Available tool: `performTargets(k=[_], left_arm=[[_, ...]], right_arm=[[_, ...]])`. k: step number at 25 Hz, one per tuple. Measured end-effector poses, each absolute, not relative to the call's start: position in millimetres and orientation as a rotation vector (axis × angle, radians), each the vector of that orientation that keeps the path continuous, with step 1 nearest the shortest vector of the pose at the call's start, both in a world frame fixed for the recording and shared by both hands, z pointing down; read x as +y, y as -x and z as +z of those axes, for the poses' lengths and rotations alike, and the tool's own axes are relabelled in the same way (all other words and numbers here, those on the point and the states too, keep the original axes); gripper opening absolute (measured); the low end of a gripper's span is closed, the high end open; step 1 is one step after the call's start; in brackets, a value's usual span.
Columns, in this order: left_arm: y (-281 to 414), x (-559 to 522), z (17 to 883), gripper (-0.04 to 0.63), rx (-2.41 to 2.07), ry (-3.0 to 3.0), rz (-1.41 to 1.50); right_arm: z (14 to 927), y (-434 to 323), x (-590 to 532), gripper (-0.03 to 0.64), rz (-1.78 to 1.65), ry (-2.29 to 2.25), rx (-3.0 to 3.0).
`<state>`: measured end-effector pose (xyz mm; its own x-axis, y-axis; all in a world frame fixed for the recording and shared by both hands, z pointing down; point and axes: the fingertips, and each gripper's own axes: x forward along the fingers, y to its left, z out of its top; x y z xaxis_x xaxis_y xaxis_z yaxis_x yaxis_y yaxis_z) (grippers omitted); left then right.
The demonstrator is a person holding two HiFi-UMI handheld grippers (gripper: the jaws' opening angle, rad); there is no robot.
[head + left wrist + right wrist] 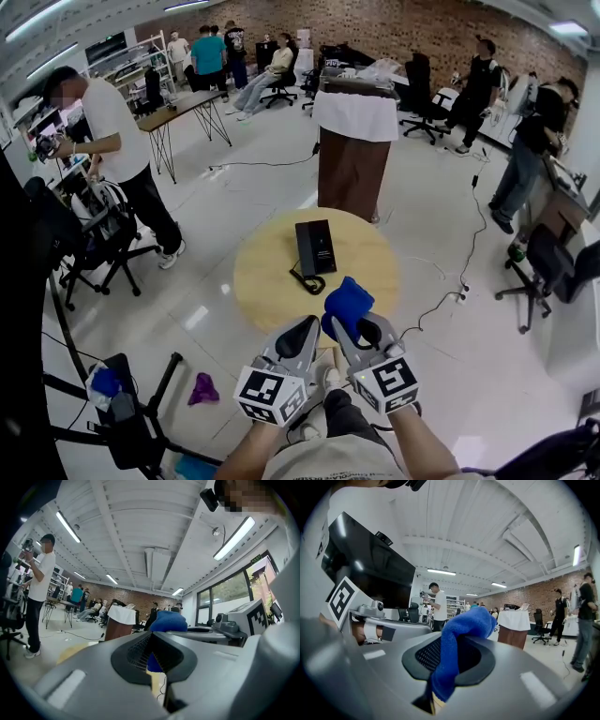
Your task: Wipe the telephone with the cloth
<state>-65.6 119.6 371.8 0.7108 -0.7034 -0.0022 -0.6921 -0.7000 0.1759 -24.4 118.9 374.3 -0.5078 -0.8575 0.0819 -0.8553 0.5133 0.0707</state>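
A black telephone [316, 246] lies on the far half of a round wooden table [272, 291], its coiled cord [306, 279] trailing toward me. My right gripper [352, 322] is shut on a blue cloth [347, 305], held above the table's near edge; the cloth [457, 644] bulges out between the jaws in the right gripper view. My left gripper [309, 330] sits just left of it, shut with nothing in it. In the left gripper view the blue cloth [168, 620] shows beyond the closed jaws. Both grippers are well short of the telephone.
A brown pedestal draped in white [354, 145] stands behind the table. A person in a white shirt [112, 155] works at the left beside chairs and stands. A purple rag [202, 388] lies on the floor. A cable [469, 253] runs across the floor at the right.
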Motion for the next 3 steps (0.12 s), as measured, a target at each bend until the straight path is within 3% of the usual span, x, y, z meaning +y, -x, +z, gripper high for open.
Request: performTargets(k=[3], left_arm=[[71.5, 120.2, 368.3, 0.000, -1.140, -2.757, -0.119]], right_arm=[[371.7, 32.1, 122.1, 0.060, -0.038, -1.497, -2.639]])
